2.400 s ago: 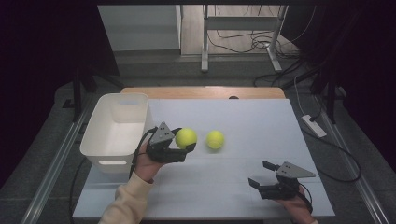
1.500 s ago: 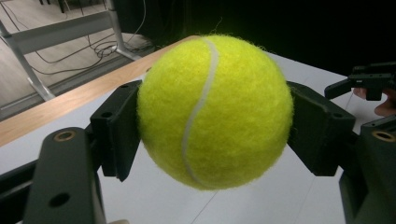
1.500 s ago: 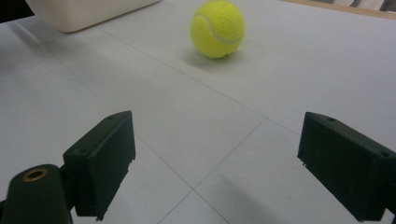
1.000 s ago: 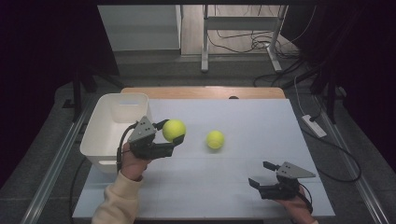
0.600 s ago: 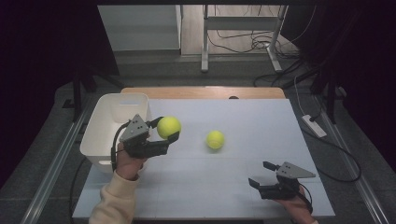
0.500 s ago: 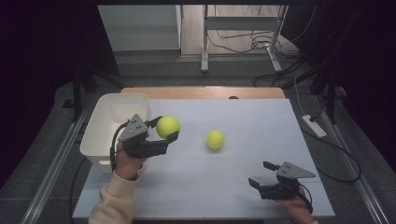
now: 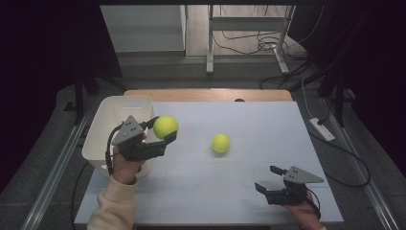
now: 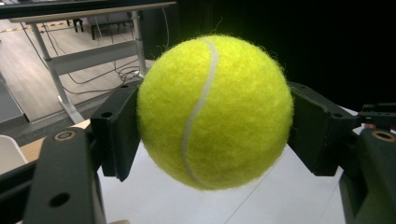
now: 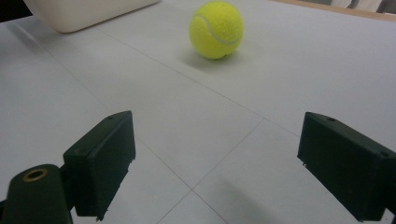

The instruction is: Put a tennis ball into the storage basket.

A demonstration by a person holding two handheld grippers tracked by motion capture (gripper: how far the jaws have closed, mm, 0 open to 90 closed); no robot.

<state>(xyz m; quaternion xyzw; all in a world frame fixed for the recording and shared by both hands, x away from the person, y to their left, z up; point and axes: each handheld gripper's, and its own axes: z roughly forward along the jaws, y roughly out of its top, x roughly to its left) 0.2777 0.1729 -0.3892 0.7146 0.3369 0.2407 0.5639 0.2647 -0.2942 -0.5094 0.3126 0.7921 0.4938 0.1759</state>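
Pale grey table [image 7: 201, 191] under dim light. My left hand-held gripper [image 7: 162, 134] clamps one tennis ball [image 7: 165, 127] in the air beside the white bin [image 7: 113, 115]. My right hand-held gripper [image 7: 268, 179] rests with jaws apart, facing the second ball [image 7: 220, 143] on the table.

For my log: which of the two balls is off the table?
The ball clamped in the left gripper, beside the bin; the other ball lies on the table.

Two yellow-green tennis balls [image 7: 166, 127] [image 7: 220, 143] with white seams, a white bin [image 7: 103, 128], a pale grey table [image 7: 249, 120].
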